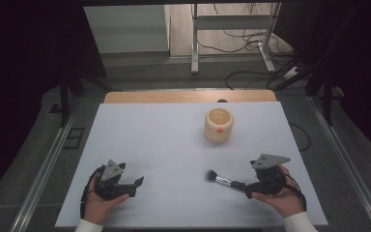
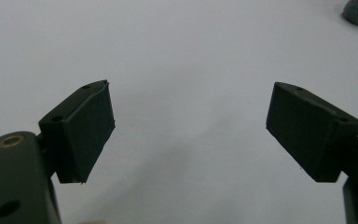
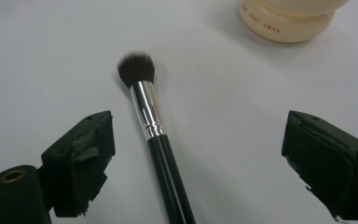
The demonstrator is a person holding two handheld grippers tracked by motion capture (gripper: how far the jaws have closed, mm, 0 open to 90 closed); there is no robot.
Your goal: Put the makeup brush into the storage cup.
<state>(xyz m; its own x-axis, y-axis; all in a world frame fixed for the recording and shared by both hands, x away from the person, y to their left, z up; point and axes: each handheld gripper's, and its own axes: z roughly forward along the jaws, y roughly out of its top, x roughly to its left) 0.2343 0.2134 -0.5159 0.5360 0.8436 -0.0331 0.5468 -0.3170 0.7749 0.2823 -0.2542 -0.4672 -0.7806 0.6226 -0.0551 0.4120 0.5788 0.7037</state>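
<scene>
Both hand-held grippers gape wide near the table's (image 1: 125, 121) front edge, right (image 3: 196, 154) straddling a brush (image 3: 154, 135).

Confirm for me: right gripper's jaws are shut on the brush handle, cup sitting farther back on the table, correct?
Not quite. The right gripper has its jaws open, with the brush lying on the table between them, ungripped; the right gripper view shows it. The cup does sit farther back.
</scene>
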